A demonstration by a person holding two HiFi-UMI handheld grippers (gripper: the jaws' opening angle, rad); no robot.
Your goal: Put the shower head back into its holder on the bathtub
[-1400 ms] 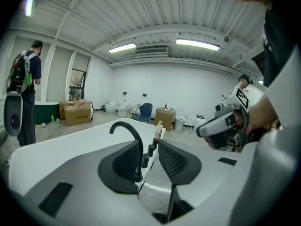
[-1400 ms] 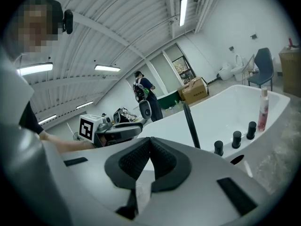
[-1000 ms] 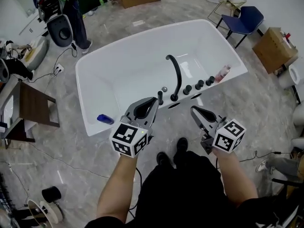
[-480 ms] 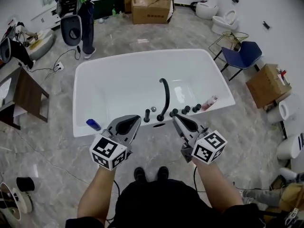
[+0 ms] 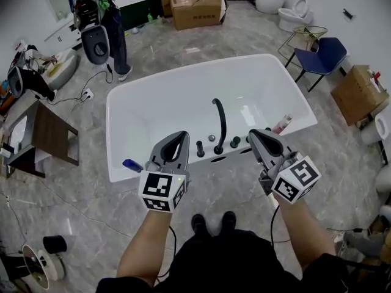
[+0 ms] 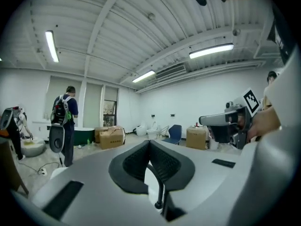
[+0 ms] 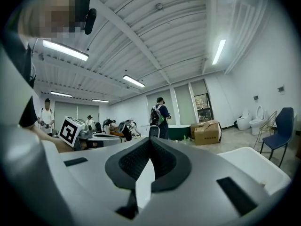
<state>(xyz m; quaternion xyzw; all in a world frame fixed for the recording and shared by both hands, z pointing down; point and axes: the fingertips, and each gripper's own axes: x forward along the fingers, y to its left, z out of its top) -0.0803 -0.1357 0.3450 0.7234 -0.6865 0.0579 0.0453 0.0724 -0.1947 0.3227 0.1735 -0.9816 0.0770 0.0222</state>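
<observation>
A glossy white bathtub (image 5: 171, 108) with rounded corners lies at 12 o'clock on polished, grey-veined floor tiles (image 5: 73, 182). On its near rim rises a matte black arched spout (image 5: 220, 124). Round black knobs (image 5: 235, 141) sit at the spout's 3 o'clock, and the slim black shower head (image 5: 200, 149) stands upright at its 9 o'clock, apparently in its holder. The left claw (image 5: 178, 135) and right claw (image 5: 254, 133), grey plastic with ribbed black pads, are both pinched closed on nothing, hovering near that rim. Cardboard boxes (image 5: 195, 8) stand beyond at 12 o'clock, a blue chair (image 5: 324, 54) at 2 o'clock.
</observation>
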